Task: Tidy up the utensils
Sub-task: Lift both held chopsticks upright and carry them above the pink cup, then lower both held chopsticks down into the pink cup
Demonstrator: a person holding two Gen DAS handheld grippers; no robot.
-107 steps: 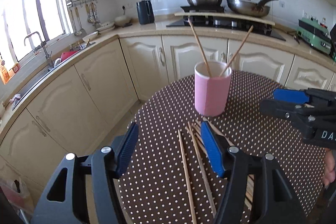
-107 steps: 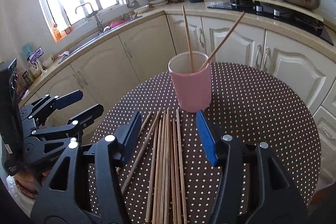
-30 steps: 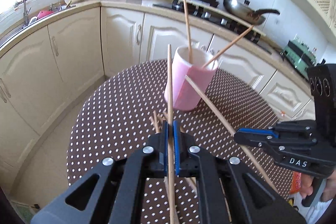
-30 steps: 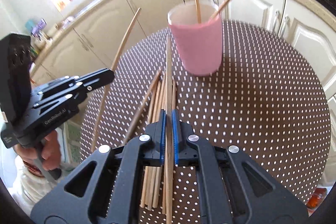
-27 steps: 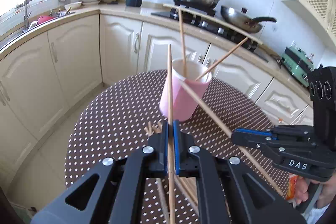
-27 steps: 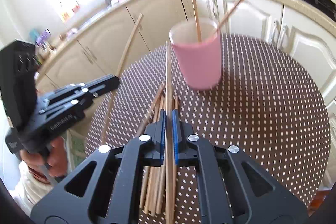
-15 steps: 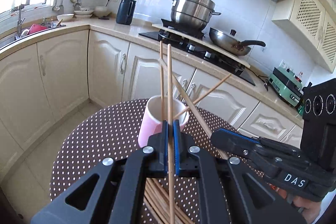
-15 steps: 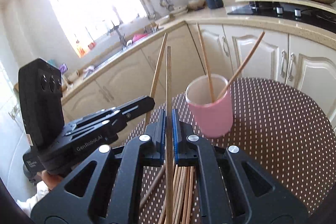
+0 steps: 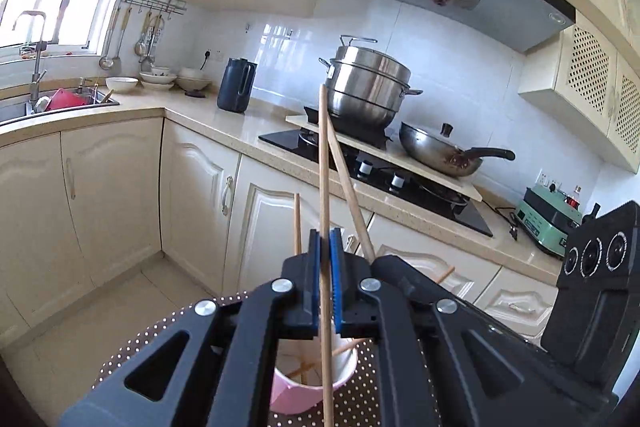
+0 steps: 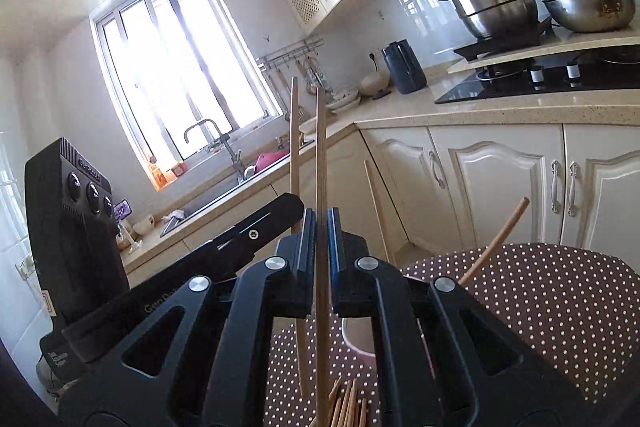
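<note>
Kitchen counter [image 9: 224, 125]: I see it running behind everything in the left wrist view, with a sink [image 9: 60, 103] at the far left, a dark kettle [image 9: 236, 85], and a hob carrying a stacked steel steamer pot [image 9: 368, 91] and a wok [image 9: 440, 153].
Table [image 10: 560, 307]: round, under a brown cloth with white dots; it sits low in both my views.
Left gripper [image 9: 325, 283]: I have its blue pads pressed together on one wooden chopstick [image 9: 323, 167], which stands nearly upright through the jaws, its top in front of the steamer pot.
Right gripper [image 10: 319, 259]: its pads are likewise clamped on a second chopstick [image 10: 320, 147], also close to vertical, with the upper end against the bright window [image 10: 180, 67].
Pink cup [image 9: 304, 391]: on the table right under my left gripper; the lower end of the left chopstick hangs over its open mouth, but I cannot tell whether it touches the inside. From the right wrist view only a slice of the cup shows behind the jaws.
Chopsticks in the cup [image 10: 496, 239]: two lean out of it, one to the right, one to the left.
Loose chopsticks [image 10: 348, 407]: a bundle lies on the cloth at the bottom edge of the right wrist view, just beside the cup.
</note>
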